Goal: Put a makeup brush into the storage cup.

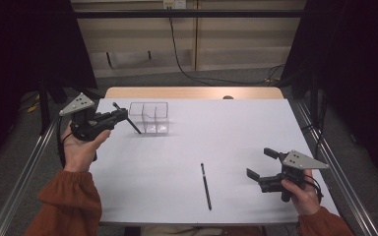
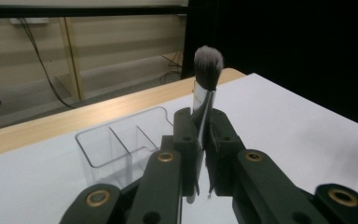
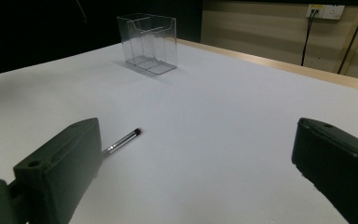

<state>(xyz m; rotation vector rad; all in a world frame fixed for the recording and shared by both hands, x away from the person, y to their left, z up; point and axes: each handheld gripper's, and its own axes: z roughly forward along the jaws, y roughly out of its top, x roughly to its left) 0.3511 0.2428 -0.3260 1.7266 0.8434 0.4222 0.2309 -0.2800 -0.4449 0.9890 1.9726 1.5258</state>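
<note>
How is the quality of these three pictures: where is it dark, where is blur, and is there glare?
High view: dim and soft, black at both sides, the white table evenly lit without glare. Left gripper view: the brush held by the left gripper is fairly sharp, the jaws at the bottom soft. Right gripper view: the right gripper jaws are blurred, the clear organizer casts a faint shadow.

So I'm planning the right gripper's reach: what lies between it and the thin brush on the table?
Nothing: in the high view only bare white table separates the open right gripper from the thin brush.
</note>
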